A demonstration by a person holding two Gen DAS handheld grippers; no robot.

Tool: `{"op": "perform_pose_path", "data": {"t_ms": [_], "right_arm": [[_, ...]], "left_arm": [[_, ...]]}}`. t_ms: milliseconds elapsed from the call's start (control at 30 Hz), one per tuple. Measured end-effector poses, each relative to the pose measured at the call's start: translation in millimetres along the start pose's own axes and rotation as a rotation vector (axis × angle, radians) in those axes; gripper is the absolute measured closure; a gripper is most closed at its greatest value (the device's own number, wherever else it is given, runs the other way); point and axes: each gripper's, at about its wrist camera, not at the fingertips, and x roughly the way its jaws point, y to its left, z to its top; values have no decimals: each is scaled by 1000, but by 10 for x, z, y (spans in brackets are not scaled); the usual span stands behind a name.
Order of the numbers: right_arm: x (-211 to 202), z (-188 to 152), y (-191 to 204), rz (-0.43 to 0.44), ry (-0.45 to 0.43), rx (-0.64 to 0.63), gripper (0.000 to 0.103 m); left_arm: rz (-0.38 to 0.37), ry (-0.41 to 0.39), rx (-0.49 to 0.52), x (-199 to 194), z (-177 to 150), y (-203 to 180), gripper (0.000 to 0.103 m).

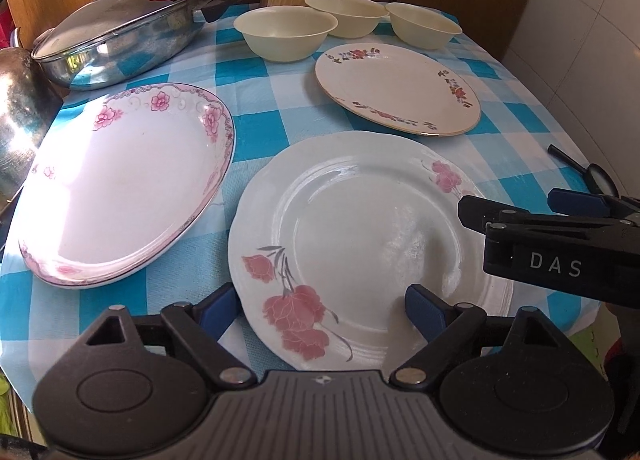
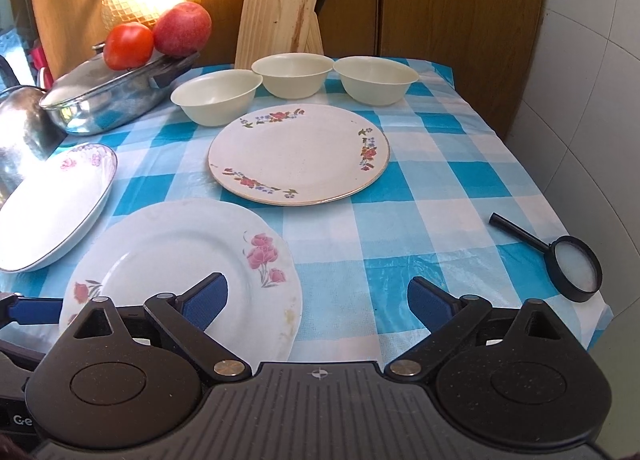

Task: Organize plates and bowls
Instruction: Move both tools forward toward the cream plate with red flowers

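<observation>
A white plate with pink roses (image 1: 360, 228) (image 2: 168, 252) lies nearest on the checked tablecloth. My left gripper (image 1: 320, 312) is open, one finger left of the plate's rim and the other over its face. My right gripper (image 2: 318, 296) (image 1: 508, 202) is open at the plate's right edge, its left pad over the rim. An oval pink-flowered dish (image 1: 128, 188) (image 2: 52, 212) lies to the left. A cream plate with red flowers (image 1: 396, 90) (image 2: 298, 154) lies behind. Three cream bowls (image 1: 286, 34) (image 2: 292, 74) stand in a row at the back.
A steel pan with a glass lid (image 1: 120, 36) (image 2: 108, 100) carries a tomato and an apple at the back left. A steel kettle (image 1: 16, 112) stands beside it. A knife block (image 2: 280, 8) is behind the bowls. A magnifying glass (image 2: 572, 264) lies near the table's right edge.
</observation>
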Motion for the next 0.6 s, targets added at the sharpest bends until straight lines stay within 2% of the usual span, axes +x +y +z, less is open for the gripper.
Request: {"op": "perform_pose_path", "data": {"t_ms": [33,100,167,367,400,433,600], "right_arm": [[28,7,-25,13,13,10,12],[124,18,-98,56,66,54,27],[166,31,-140,93,80,84,30],[170,47,-86,146,103,52,31],[167,56,-76,159,105,52,39],[170,71,-75,173,110,55,42],[191,127,-116,191,128,59,43]], "left_arm": [[0,0,-2,9,18,11,19],[1,-1,-8,24,43,16,20],[-2,-1,-6,45,74,4,20],[-16,6,22,108,164,-52,19],[-17,8,23,118,180,-65,19],[-15,11,21,126,194,-71,19],[-18,15,24,135,209,-61,20]]}}
